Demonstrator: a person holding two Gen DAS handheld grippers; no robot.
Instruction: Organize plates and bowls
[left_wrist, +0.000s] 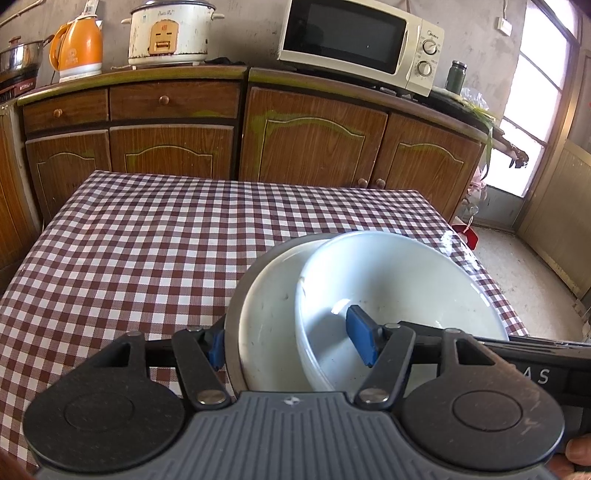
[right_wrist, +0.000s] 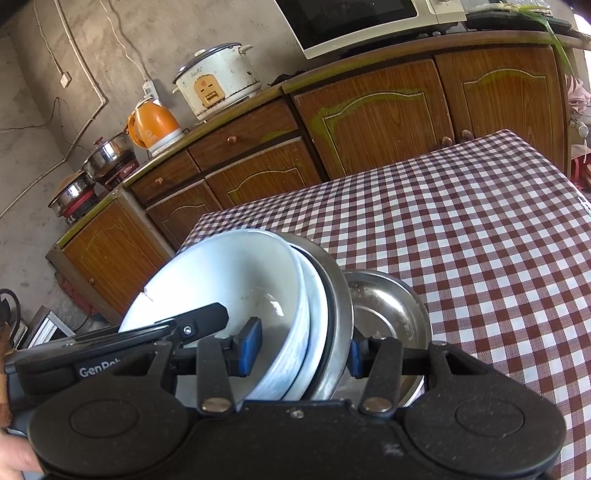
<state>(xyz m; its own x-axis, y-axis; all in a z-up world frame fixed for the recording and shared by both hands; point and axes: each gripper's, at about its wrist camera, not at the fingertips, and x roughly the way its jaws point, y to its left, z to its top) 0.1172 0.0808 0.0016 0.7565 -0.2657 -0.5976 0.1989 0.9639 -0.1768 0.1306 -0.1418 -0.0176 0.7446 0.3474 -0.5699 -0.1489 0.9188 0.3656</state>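
The checked tablecloth (left_wrist: 147, 251) lies bare across the left and centre of the left wrist frame, while the nested stack of bowls (left_wrist: 388, 295) fills the lower right and the cabinets (left_wrist: 295, 140) wall off the top.

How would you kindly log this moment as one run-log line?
left gripper: shut on stack | right gripper: shut on stack | stack: white bowl, white plate, metal plate | steel bowl alongside | checkered table
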